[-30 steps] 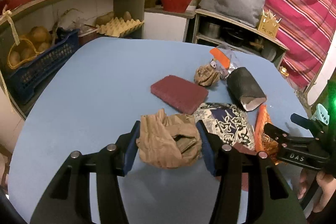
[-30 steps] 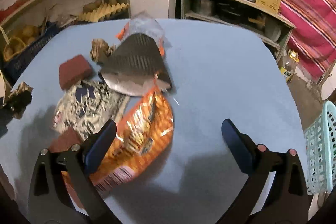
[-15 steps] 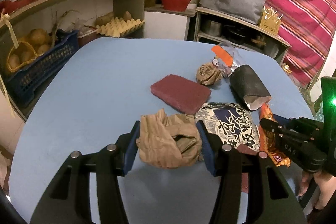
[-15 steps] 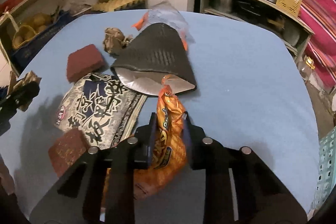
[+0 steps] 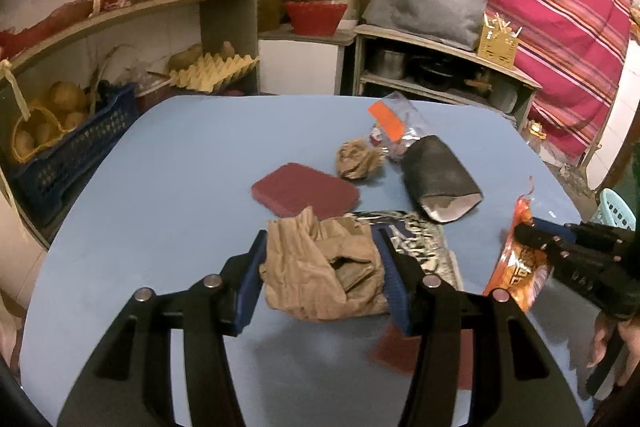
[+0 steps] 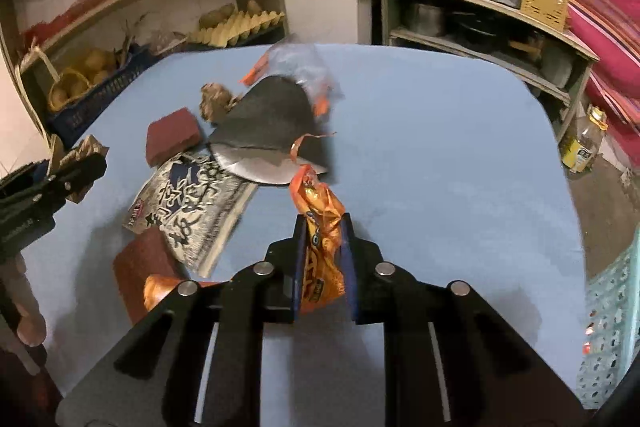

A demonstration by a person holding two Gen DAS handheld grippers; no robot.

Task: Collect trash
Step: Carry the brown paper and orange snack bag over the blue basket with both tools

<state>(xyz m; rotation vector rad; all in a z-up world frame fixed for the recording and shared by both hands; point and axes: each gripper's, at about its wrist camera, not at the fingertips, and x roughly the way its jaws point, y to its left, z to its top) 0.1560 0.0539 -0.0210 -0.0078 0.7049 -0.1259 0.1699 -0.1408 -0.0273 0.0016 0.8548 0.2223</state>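
My left gripper [image 5: 322, 267] is shut on a crumpled brown paper bag [image 5: 320, 271] and holds it above the blue table [image 5: 168, 187]. My right gripper [image 6: 323, 247] is shut on an orange snack wrapper [image 6: 320, 227], lifted off the table; the wrapper also shows in the left wrist view [image 5: 516, 267]. On the table lie a black foil pouch [image 6: 268, 123], a patterned dark-and-white snack bag [image 6: 192, 203], a crumpled paper ball [image 5: 356, 161] and a clear wrapper with orange trim [image 5: 394, 123].
Two dark red sponges lie on the table, one far [image 5: 306, 189] and one near [image 6: 140, 267]. A teal plastic basket [image 6: 612, 327] stands off the table's right edge. Shelves with an egg tray [image 5: 212, 73] and a blue crate [image 5: 72, 143] stand behind.
My right gripper closed on the orange snack wrapper and lifted it off the table. My left gripper kept hold of the brown paper bag, roughly in place.
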